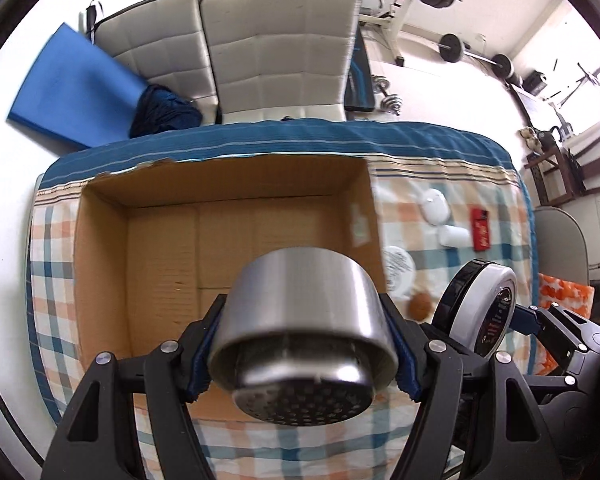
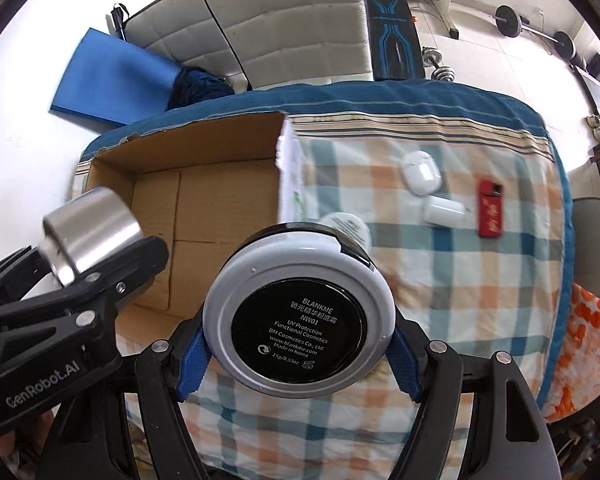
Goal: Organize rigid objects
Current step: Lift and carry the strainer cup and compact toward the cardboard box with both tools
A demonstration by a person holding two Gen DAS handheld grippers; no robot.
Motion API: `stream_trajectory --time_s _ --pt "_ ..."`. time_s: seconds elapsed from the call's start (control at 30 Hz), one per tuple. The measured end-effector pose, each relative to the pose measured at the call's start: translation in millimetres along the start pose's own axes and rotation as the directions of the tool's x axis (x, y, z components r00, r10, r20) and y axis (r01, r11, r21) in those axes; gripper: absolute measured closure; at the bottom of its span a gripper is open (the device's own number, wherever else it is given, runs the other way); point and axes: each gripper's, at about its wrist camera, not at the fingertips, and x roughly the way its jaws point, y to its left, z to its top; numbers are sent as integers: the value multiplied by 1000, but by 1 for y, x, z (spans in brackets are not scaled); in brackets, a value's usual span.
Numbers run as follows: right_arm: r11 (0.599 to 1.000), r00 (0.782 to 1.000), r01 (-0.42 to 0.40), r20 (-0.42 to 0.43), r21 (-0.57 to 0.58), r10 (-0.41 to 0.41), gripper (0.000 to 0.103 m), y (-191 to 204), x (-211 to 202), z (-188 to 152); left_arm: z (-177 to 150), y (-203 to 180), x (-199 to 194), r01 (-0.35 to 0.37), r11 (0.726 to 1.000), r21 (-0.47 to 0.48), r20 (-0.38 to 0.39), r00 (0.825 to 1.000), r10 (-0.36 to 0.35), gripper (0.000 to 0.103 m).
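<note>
Right, both loads are up and I'm in the carry step. Nearest me, my left gripper [image 1: 304, 354] has its blue pads pinching the steel strainer cup [image 1: 300, 320] by its sides, perforated end toward the camera, hanging over the near part of the cardboard box [image 1: 100, 248]. My right gripper [image 2: 298, 354] pinches the round cosmetics compact [image 2: 298, 312] on edge, label side facing me, held above the checked cloth [image 2: 460, 280] just off the box's right wall.

Further out, the box sits at the left end of the bed with its floor bare as far as I can see. Beyond the compact, toward the bed's right side, a small white round tin [image 2: 350, 226], a white earbud case [image 2: 420, 172], a white capsule-shaped piece [image 2: 444, 210] and a red lighter-like item [image 2: 490, 208] lie on the cloth, waiting.

Next, I judge, the cup goes down first: lower into the box, then spread the pads. The compact needs shifting left over the wall without the two grippers knocking together.
</note>
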Motion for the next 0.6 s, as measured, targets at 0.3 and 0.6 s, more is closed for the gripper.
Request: stream_trajectory --time_s 0.3,0.6 --pt "999 998 50 -45 -7 -50 26 64 63 37 20 78 32 2 998 -65 -43 999 -4 34" --pt "995 988 100 -116 19 -97 26 82 144 65 38 119 118 90 985 -146 -175 978 -115 44"
